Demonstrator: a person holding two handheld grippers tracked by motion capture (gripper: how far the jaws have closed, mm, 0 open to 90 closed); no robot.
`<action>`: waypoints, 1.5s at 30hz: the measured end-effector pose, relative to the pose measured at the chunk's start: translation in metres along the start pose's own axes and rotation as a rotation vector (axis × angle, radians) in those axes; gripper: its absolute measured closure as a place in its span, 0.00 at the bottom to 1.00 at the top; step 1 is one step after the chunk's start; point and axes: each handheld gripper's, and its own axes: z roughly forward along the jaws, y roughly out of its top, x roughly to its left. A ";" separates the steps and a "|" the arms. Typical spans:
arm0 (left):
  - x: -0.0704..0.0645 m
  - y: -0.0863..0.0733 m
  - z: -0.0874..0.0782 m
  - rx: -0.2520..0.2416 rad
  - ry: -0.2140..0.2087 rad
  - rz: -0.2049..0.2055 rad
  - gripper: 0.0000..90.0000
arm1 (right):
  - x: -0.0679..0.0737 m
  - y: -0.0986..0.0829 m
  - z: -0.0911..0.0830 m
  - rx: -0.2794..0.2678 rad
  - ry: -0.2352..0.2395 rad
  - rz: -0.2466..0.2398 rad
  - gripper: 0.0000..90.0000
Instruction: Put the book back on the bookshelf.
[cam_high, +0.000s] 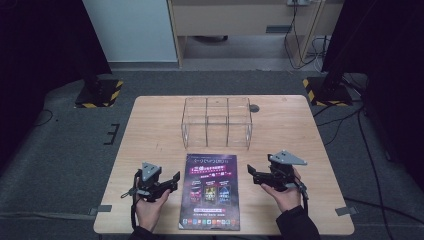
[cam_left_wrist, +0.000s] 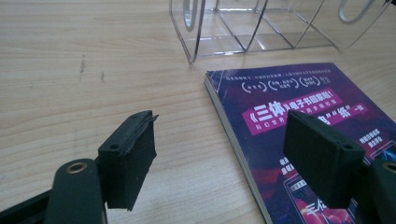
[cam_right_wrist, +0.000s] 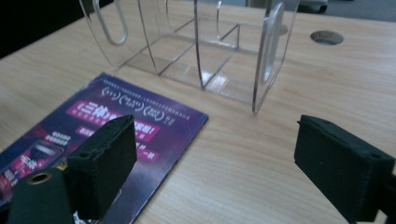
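Note:
A purple booklet with pink banners and white print lies flat on the wooden table near the front edge; its cover also shows in the left gripper view and the right gripper view. Behind it stands a clear acrylic divider rack with three slots. My left gripper sits just left of the booklet, open, nothing between its pads. Just right of the booklet, my right gripper is open and holds nothing.
A round cable hole is in the table behind the rack, also in the right gripper view. Bare wood lies to both sides of the rack. Stands with yellow-black bases flank the table on the grey floor.

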 end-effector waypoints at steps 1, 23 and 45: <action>-0.001 -0.001 0.001 0.002 -0.002 0.002 0.28 | 0.001 -0.001 0.002 0.004 -0.002 -0.009 0.14; -0.023 -0.016 0.033 0.118 -0.063 0.022 0.34 | 0.029 -0.024 0.025 0.101 0.078 -0.035 0.16; -0.034 -0.022 0.049 0.160 -0.077 0.021 0.40 | 0.052 -0.045 0.048 0.218 0.163 -0.058 0.24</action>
